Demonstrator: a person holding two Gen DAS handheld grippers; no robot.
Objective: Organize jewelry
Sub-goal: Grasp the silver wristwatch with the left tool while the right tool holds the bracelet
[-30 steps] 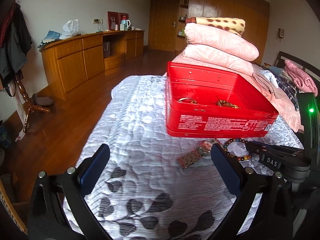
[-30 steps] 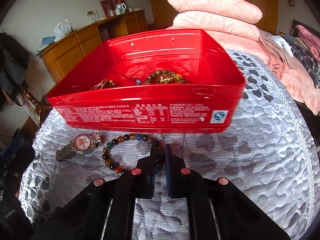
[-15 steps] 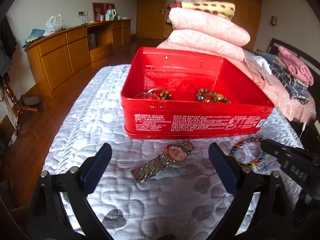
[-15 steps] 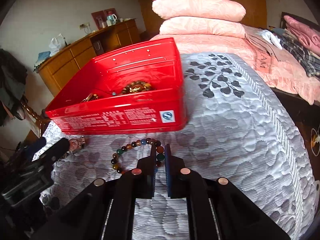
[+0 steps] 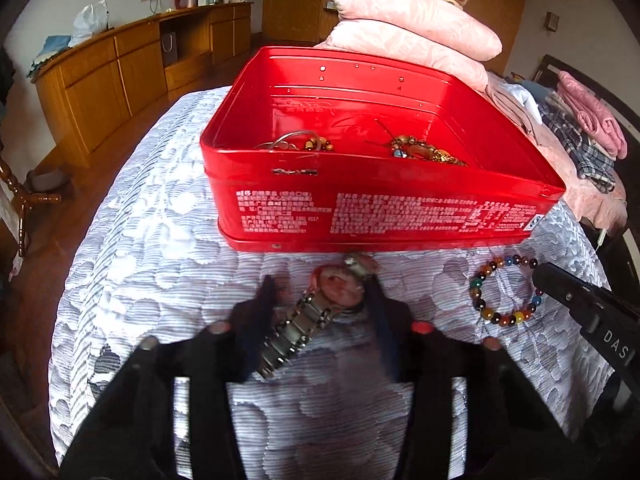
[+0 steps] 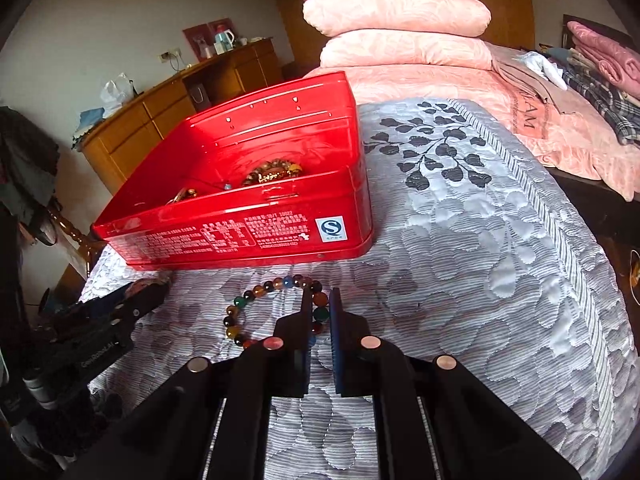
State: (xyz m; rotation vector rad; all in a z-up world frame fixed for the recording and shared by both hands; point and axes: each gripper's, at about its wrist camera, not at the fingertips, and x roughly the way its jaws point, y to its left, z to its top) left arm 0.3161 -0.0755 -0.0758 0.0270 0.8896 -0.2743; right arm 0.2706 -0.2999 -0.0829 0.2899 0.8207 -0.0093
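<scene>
So far some pieces lie in the red tin (image 5: 384, 208); the watch (image 5: 320, 312) sits between the left gripper's (image 5: 322, 320) parted fingers, while the right gripper (image 6: 322, 312) pinches the bead bracelet (image 6: 276, 308) on the quilt (image 6: 480, 260)

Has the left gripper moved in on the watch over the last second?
Yes. The left gripper has swung right and forward toward the red tin. Its jaws, narrower than before, now straddle the watch lying on the quilt.
</scene>
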